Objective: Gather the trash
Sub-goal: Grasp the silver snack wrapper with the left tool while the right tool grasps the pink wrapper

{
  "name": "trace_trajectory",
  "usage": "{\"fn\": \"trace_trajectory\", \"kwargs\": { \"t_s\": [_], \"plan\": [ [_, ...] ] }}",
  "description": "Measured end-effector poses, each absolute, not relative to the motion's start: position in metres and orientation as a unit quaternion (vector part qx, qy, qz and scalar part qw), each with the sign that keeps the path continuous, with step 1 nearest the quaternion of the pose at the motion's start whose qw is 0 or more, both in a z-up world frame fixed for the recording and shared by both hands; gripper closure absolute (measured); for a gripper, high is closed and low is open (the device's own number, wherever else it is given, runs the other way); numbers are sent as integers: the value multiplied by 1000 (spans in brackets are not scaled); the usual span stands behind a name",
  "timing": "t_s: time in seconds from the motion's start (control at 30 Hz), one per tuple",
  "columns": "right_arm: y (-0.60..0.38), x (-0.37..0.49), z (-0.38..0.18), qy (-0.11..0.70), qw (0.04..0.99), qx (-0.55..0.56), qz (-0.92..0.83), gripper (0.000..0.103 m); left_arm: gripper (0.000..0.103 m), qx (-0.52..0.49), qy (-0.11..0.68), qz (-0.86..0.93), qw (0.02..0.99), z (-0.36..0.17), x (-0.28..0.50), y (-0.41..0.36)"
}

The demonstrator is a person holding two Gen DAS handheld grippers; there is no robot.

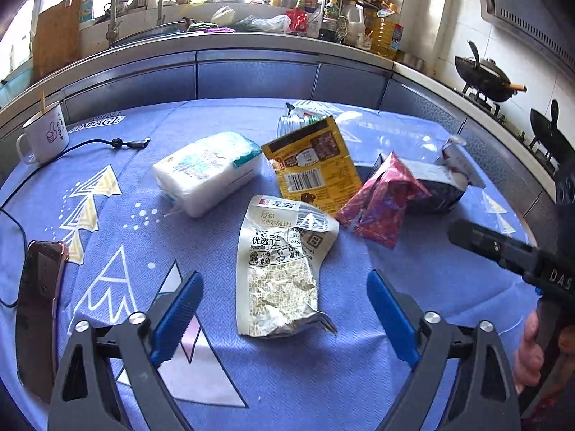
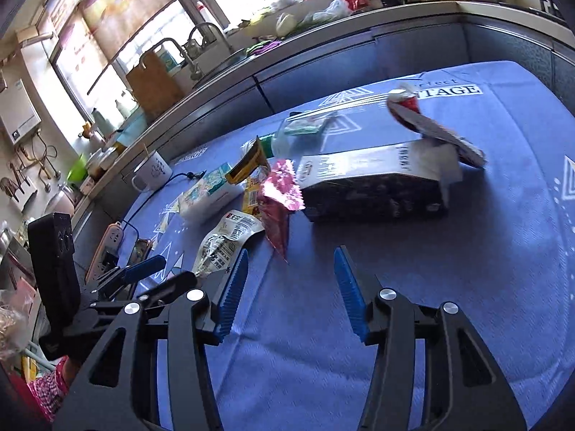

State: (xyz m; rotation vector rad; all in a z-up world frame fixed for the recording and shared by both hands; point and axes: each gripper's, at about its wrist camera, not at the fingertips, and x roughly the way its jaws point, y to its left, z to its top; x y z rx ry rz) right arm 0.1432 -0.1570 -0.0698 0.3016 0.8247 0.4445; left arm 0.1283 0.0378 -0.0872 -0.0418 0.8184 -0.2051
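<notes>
A crumpled silver-white snack wrapper (image 1: pixel 284 262) lies on the blue tablecloth (image 1: pixel 413 280), between the tips of my open left gripper (image 1: pixel 284 287), which is empty. Behind it lie a yellow packet (image 1: pixel 312 165), a red foil wrapper (image 1: pixel 381 201), a dark open box (image 1: pixel 435 183) and a clear plastic bag (image 1: pixel 377 133). My right gripper (image 2: pixel 291 265) is open and empty over bare cloth, near the red foil wrapper (image 2: pixel 278 197) and the dark box (image 2: pixel 373 183). The silver wrapper (image 2: pixel 222 244) lies to its left, by my left gripper (image 2: pixel 158 273).
A white tissue pack (image 1: pixel 208 168), a white mug (image 1: pixel 45 136), a black cable (image 1: pixel 97 143) and a phone (image 1: pixel 37 309) sit on the left of the table. A power strip (image 2: pixel 107 248) lies at the table edge. Kitchen counter, sink and stove stand behind.
</notes>
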Motion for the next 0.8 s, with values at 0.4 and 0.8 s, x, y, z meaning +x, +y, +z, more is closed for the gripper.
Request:
{"fn": "trace_trajectory", "kwargs": {
  "t_s": [0.4,0.8],
  "plan": [
    [-127,173,-85,415,866,148,235,100,52,-29,404,-116,907,-106,132,50],
    [-224,64,-88,379,893,180,165,101,55,-35,389,-238,889,-74,86,4]
  ]
}}
